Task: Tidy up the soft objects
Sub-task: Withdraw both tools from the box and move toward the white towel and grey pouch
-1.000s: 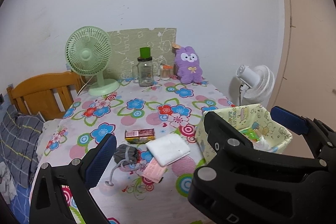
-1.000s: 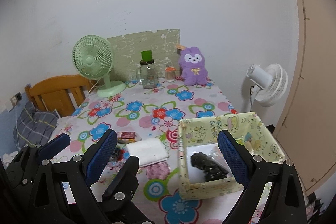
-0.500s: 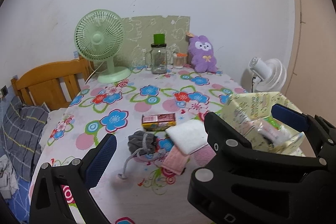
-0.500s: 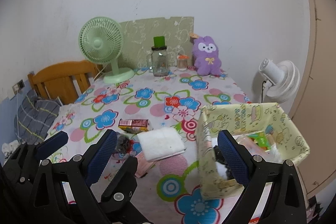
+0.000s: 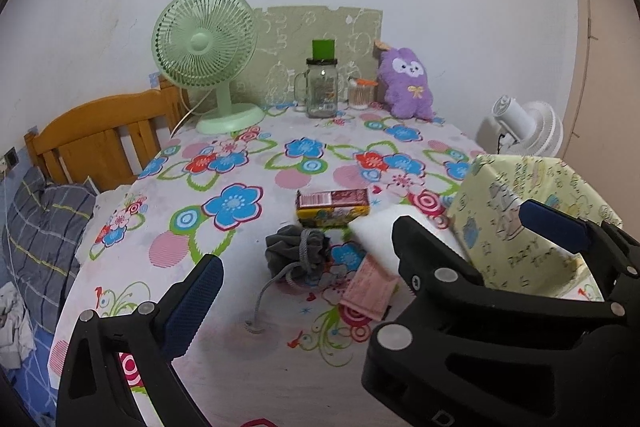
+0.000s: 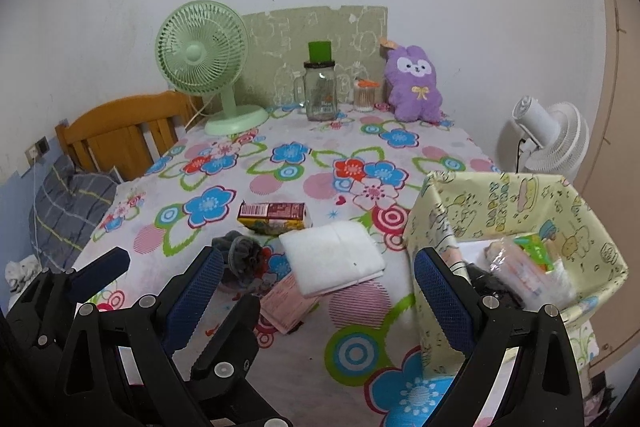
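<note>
A grey drawstring pouch point(image 5: 298, 253) point(image 6: 240, 255), a folded white cloth point(image 6: 334, 257) point(image 5: 372, 231) and a pink cloth point(image 5: 370, 289) point(image 6: 286, 301) lie together on the flowered table point(image 5: 240, 163). A pale yellow printed box point(image 6: 516, 211) point(image 5: 528, 223) at the right holds several items. My left gripper point(image 5: 368, 259) is open and empty, low over the near table, its fingers either side of the pouch and cloths. My right gripper point(image 6: 316, 291) is open and empty, above the pink cloth, its right finger at the box wall.
A red and yellow carton point(image 5: 332, 205) point(image 6: 274, 217) lies behind the cloths. A green fan point(image 5: 208, 55), glass jar point(image 5: 322, 87), small pot point(image 5: 360, 95) and purple plush rabbit point(image 5: 406, 83) stand at the far edge. A white fan point(image 6: 552, 135) and wooden bed frame point(image 5: 100, 139) flank the table.
Both grippers have moved lower and nearer the table, so the pouch, cloths and box loom larger. The jaws stay open. The items on the table have not moved.
</note>
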